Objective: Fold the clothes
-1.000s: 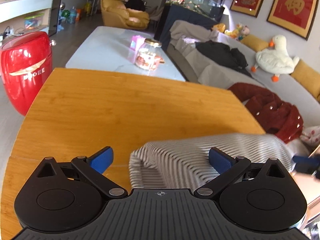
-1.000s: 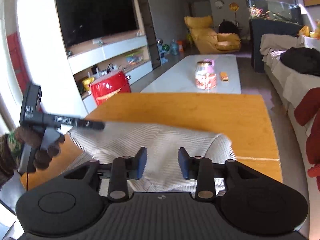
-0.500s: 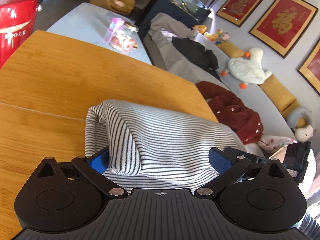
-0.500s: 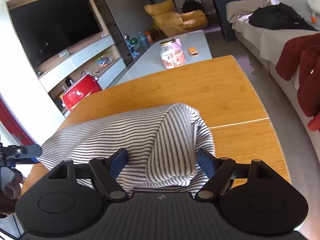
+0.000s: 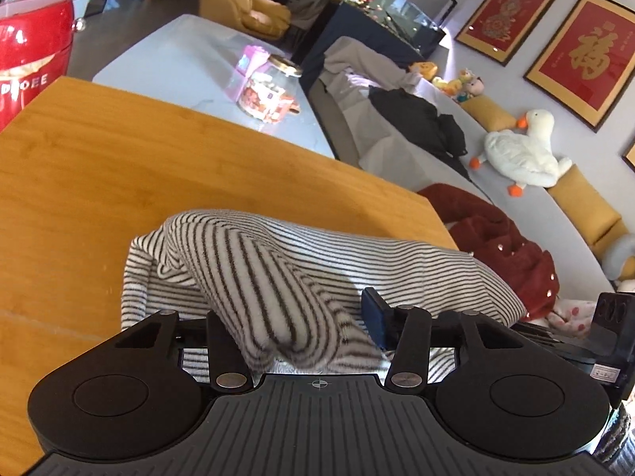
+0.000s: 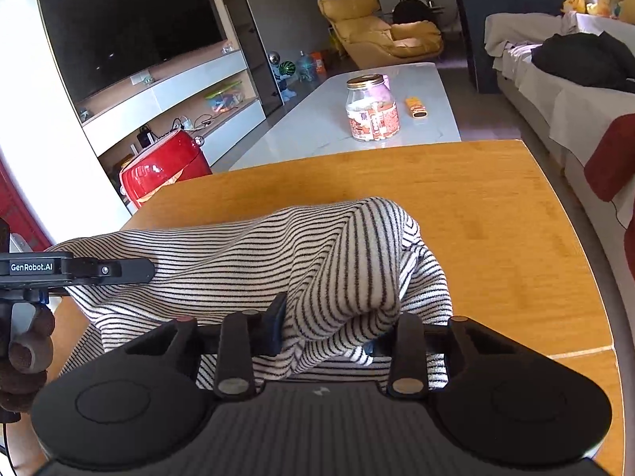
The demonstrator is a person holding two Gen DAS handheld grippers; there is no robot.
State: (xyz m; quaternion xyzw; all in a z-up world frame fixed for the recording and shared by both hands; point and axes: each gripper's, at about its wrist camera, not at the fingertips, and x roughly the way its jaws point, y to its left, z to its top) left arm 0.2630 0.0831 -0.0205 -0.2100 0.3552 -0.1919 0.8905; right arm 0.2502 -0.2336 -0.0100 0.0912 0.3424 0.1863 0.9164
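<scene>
A black-and-white striped garment (image 5: 278,261) lies bunched on the wooden table (image 5: 119,182). My left gripper (image 5: 293,325) is shut on a thick fold at the garment's left end; cloth hides its left pad. My right gripper (image 6: 329,329) is shut on a thick fold of the same garment (image 6: 278,250) at its right end. The garment stretches between the two grippers, raised a little off the table. The left gripper body (image 6: 79,269) shows in the right wrist view, and the right gripper body (image 5: 607,333) in the left wrist view.
A white coffee table (image 6: 357,119) with a glass jar (image 6: 371,109) stands beyond the wooden table. A red appliance (image 6: 162,166) sits at the left. A sofa (image 5: 436,158) with dark and red clothes and a plush duck (image 5: 520,154) runs along the right.
Both grippers have closed from wide open onto folds of the striped garment. The garment's ends are now lifted and gathered between the jaws.
</scene>
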